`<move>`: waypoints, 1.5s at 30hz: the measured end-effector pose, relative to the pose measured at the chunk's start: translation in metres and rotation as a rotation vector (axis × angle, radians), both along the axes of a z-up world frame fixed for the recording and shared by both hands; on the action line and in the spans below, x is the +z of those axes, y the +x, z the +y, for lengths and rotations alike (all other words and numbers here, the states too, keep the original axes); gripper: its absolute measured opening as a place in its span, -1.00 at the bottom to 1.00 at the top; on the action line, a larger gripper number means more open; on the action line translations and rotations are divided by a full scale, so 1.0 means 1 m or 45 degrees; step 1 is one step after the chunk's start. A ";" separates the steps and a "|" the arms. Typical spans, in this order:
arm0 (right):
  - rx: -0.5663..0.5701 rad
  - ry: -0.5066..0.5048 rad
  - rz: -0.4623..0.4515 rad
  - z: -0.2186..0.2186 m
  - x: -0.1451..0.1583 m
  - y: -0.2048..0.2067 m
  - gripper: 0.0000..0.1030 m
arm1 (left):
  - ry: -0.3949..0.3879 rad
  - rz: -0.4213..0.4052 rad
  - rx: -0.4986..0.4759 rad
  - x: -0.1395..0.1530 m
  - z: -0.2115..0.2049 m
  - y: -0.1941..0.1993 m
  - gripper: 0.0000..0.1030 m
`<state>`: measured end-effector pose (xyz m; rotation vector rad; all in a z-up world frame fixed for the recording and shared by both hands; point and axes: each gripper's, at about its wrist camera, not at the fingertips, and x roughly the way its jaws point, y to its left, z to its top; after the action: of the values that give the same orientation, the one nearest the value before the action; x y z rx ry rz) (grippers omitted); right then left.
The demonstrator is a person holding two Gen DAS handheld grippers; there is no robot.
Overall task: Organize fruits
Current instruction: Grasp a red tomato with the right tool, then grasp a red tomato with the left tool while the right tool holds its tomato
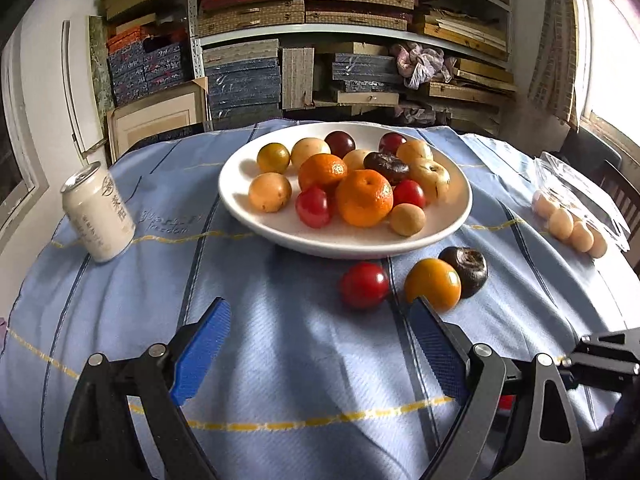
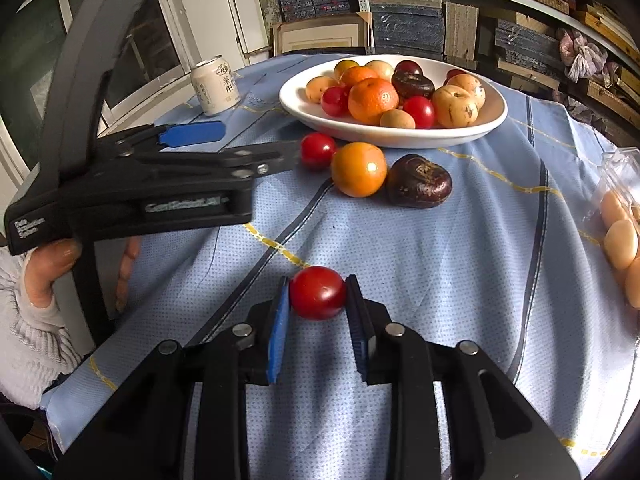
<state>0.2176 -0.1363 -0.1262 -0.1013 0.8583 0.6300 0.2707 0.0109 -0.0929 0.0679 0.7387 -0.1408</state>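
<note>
Red tomato (image 2: 317, 293) gripped; three fruits beside full white bowl (image 2: 496, 118).

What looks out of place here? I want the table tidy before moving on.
Three fruits lie on the cloth beside the white plate: a red tomato, an orange tomato and a dark chestnut-like fruit. Nothing looks spilled or damaged.

The right claw (image 2: 318, 300) is closed down, its blue pads (image 2: 279, 332) pressed against either side of a small load held at the fingertips, the black linkage arms drawn in beneath. The left claw (image 1: 320, 344) is spread wide, blue-padded fingers (image 1: 202, 350) well apart with nothing between them, held level above the bench. From the right wrist view, the person's left hand (image 2: 50, 272), in a white knit cuff, grips its handle.
</note>
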 end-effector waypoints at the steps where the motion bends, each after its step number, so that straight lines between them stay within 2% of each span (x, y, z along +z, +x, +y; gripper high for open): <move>1: 0.000 0.000 0.000 0.000 0.000 0.000 -0.46 | -0.005 0.010 -0.002 -0.001 -0.001 0.003 0.78; 7: 0.002 0.003 0.002 0.000 0.000 0.000 -0.45 | 0.004 0.058 -0.009 -0.006 -0.007 0.022 0.78; 13: 0.030 -0.003 0.000 0.004 0.000 0.000 -0.29 | 0.000 0.102 -0.005 -0.011 -0.006 0.033 0.74; 16: 0.030 0.001 0.002 0.004 0.000 0.000 -0.29 | 0.003 0.128 -0.027 -0.015 -0.008 0.036 0.56; 18: 0.030 -0.001 0.001 0.004 0.000 0.000 -0.29 | 0.012 0.150 -0.050 -0.018 -0.011 0.039 0.19; 20: 0.030 -0.002 0.000 0.003 0.000 -0.001 -0.29 | 0.018 0.172 -0.077 -0.021 -0.015 0.041 -0.05; 26: 0.029 -0.007 -0.003 0.003 0.000 -0.001 -0.29 | -0.007 0.147 -0.076 -0.019 -0.013 0.043 -0.08; 29: 0.030 -0.007 -0.004 0.004 0.000 -0.001 -0.29 | -0.047 0.171 -0.101 -0.020 -0.013 0.046 -0.35; 30: 0.030 -0.008 -0.004 0.004 0.000 -0.001 -0.29 | -0.059 0.178 -0.105 -0.021 -0.012 0.047 -0.38; 38: 0.027 -0.005 -0.003 0.004 0.000 -0.001 -0.31 | -0.083 0.172 -0.111 -0.019 -0.009 0.048 -0.40; 45: 0.027 0.003 0.002 0.002 0.000 -0.001 -0.31 | 0.062 0.015 -0.068 -0.007 -0.014 0.027 -0.40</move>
<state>0.2168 -0.1338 -0.1262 -0.1079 0.8589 0.6512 0.2974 -0.0029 -0.0995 0.1331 0.7528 -0.1746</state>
